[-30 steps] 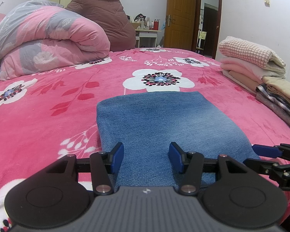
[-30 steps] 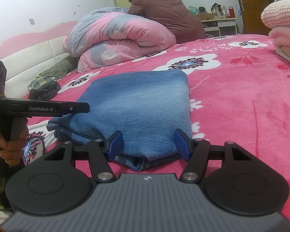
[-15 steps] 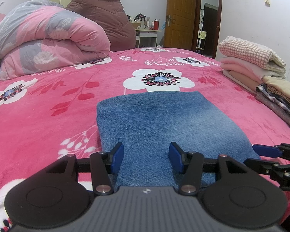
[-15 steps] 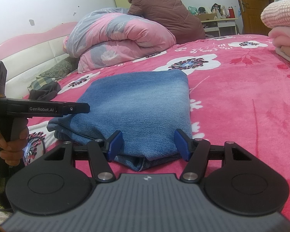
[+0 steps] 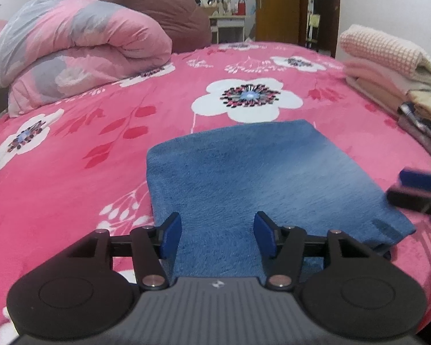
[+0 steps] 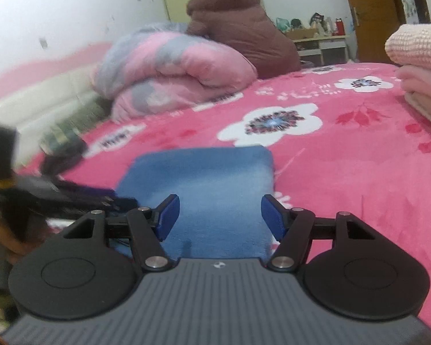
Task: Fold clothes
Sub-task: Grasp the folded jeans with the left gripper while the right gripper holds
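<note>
Left gripper (image 5: pixel 217 234) and right gripper (image 6: pixel 219 220), both yours: jaws parted, just widened, holding nothing. Folded blue jeans (image 5: pixel 255 178) flat on pink floral bedspread (image 5: pixel 71 178), ahead of and beneath both fingertips.

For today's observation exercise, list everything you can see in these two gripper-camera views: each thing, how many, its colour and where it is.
Folded jeans: one, blue denim, on the bedspread in front of both grippers.
Bedspread: one, pink with white flowers, covering the bed.
Rolled quilt: one, pink and grey, at the far left.
Stack of folded clothes: one pile, cream, pink and checked, right edge of the bed.
Seated person: one, brown padded coat, behind the quilt.
Door: one, brown wood, far wall.
Small table: one, white, cluttered, beside the door.
Left gripper: black with blue pads, open.
Right gripper: same, open.
</note>
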A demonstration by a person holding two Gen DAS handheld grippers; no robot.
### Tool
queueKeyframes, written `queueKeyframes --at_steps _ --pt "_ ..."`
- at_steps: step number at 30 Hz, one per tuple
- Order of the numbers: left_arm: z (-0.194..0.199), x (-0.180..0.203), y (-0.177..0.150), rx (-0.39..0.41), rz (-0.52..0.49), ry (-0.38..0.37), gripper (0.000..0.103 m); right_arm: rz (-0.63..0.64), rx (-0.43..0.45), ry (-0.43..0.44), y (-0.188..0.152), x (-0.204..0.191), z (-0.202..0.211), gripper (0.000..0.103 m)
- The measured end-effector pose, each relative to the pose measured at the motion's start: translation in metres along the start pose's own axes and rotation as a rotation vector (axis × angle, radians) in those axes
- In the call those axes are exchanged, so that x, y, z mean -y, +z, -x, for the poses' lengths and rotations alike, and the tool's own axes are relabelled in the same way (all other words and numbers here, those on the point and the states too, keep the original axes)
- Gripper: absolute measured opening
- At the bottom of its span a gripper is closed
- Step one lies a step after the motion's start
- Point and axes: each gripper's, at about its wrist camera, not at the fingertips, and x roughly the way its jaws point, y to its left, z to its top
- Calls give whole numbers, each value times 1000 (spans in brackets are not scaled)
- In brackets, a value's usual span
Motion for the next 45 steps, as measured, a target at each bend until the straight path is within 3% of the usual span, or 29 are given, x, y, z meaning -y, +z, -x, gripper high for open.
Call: queueKeyframes --at_steps 4,6,11,15,18,45 --pt "-2 8 7 -36 -48 45 66 95 -125 -79 -17 -12 -30 64" --pt "-2 13 9 -44 -73 85 74 103 -123 -81 -4 -15 -27 64" --pt "-3 16 13 -63 -65 110 75 93 -25 -54 25 -12 -30 63" --pt "-3 19 14 -68 -83 126 77 98 -103 -31 14 -5 -61 64" --pt "-4 23 16 -71 -103 142 77 153 -77 -46 3 -11 -63 65" --pt "-4 42 18 -78 -202 217 78 129 -42 -31 -4 -11 -58 65"
